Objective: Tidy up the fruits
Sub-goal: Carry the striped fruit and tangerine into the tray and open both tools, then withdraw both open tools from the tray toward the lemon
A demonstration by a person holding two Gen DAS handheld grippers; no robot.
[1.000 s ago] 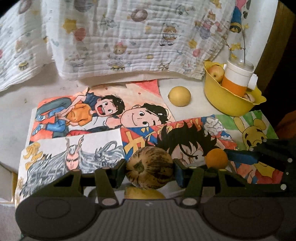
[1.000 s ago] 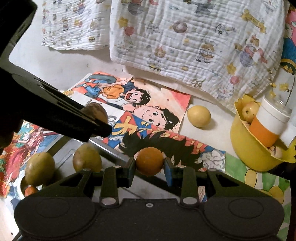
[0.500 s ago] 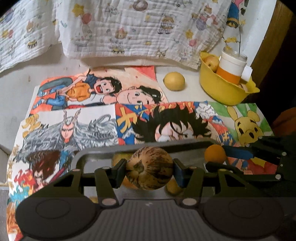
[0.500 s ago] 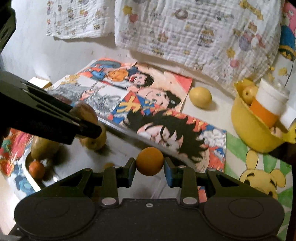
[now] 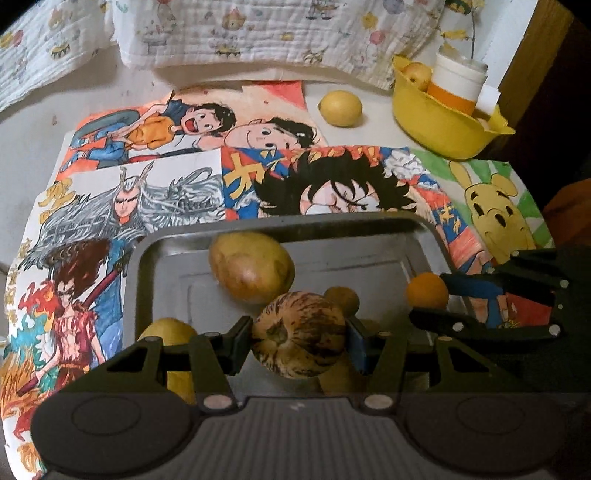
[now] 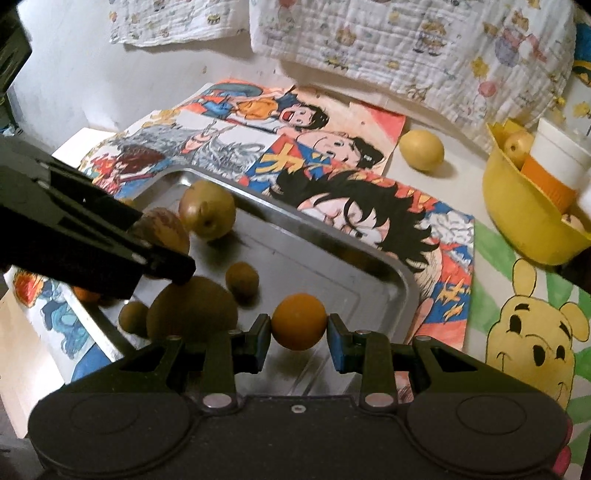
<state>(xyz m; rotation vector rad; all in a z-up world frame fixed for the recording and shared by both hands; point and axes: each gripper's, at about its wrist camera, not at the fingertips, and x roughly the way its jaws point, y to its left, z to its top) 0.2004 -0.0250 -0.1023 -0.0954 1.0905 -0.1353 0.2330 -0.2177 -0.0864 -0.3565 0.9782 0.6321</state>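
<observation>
My left gripper [image 5: 300,344] is shut on a round brown-streaked fruit [image 5: 300,344], held over the near part of a metal tray [image 5: 424,229]. My right gripper [image 6: 299,326] is shut on a small orange [image 6: 299,326] above the tray's [image 6: 354,254] right half; that orange [image 5: 427,294] and the right gripper's fingers [image 5: 458,325] also show at the right of the left wrist view. Several yellow-brown fruits lie in the tray, among them a large pear-like one [image 5: 251,271] and a small round one [image 6: 242,280]. A lemon [image 5: 340,109] lies on the table beyond.
A yellow bowl [image 5: 443,125] at the back right holds an apple [image 5: 417,75] and a white-and-orange cup [image 5: 458,83]. Cartoon drawings [image 5: 166,122] cover the table under the tray. A printed cloth [image 5: 258,33] hangs along the back.
Both grippers have come nearer and lower over the tray with their fruits still held. More of the tray and the fruits in it has come into view.
</observation>
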